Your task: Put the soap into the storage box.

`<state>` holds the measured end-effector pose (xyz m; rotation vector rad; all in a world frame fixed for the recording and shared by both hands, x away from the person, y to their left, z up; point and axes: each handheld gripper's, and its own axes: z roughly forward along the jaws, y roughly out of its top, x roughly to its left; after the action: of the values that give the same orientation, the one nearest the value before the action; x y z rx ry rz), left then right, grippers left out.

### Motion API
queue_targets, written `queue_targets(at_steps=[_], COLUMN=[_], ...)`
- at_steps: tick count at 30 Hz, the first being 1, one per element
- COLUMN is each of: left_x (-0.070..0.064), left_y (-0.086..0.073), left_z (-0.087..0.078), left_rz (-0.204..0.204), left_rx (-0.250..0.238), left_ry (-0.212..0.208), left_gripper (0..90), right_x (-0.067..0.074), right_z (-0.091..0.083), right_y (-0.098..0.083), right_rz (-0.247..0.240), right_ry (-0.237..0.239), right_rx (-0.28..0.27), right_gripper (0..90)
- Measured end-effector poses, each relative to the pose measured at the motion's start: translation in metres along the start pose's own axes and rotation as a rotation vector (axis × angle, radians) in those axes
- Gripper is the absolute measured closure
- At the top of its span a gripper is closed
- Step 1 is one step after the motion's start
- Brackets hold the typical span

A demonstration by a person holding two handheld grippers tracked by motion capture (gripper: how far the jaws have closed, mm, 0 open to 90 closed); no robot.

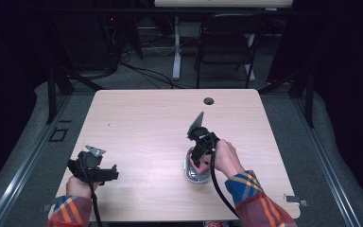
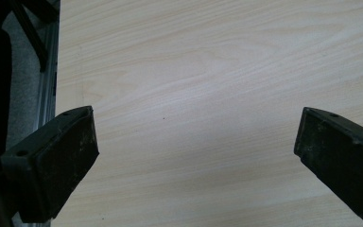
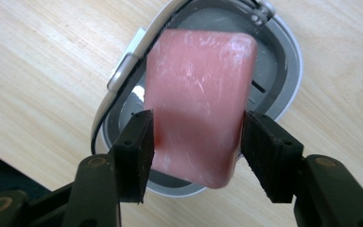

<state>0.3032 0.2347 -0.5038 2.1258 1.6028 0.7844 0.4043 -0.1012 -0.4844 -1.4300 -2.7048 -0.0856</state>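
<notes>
Meanwhile, at the table:
Left gripper: your jaws gape over bare table, near left.
Soap bar: pink, in the grey soap dish, near right.
Right gripper: clamped on its long sides.
Handling: likely slick, firm, light; squeeze squarely mid-bar.

a pale wooden table carries a grey soap dish near its front edge, well apart from the round cable hole at the back.
</notes>
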Motion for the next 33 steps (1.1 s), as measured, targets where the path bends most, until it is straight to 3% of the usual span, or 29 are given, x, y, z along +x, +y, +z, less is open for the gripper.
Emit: queue_targets(at_steps=[5, 6, 7, 9, 13, 20, 25, 33], left_x=[0.000, 0.000, 0.000, 0.000, 0.000, 0.000, -0.001, -0.001], left_y=[0.000, 0.000, 0.000, 0.000, 0.000, 0.000, 0.000, 0.000], left_z=[0.000, 0.000, 0.000, 0.000, 0.000, 0.000, 0.000, 0.000], left_rz=[0.000, 0.000, 0.000, 0.000, 0.000, 0.001, 0.002, 0.003], left_rx=[-0.003, -0.003, -0.002, 0.000, -0.001, -0.001, -0.002, 0.002], left_ry=[0.002, 0.002, 0.002, -0.001, 0.001, 0.000, -0.001, -0.001], left_gripper=[0.2, 0.2, 0.2, 0.2, 0.2, 0.2, 0.2, 0.2], right_x=[0.001, 0.001, 0.000, -0.002, -0.007, -0.015, -0.020, -0.031], right_z=[-0.003, -0.003, -0.005, -0.005, -0.010, -0.019, -0.028, -0.036], right_y=[-0.003, -0.005, -0.005, -0.008, -0.012, -0.022, -0.035, -0.062], right_rz=[-0.020, -0.005, -0.014, -0.002, -0.005, -0.040, -0.062, -0.109], right_ry=[0.005, 0.012, 0.013, 0.019, 0.010, -0.003, -0.030, -0.059], right_rx=[-0.025, -0.050, -0.032, -0.066, -0.079, -0.104, -0.156, -0.227], right_gripper=[47.6, 47.6, 47.6, 47.3, 46.3, 37.7, 26.6, 16.1])
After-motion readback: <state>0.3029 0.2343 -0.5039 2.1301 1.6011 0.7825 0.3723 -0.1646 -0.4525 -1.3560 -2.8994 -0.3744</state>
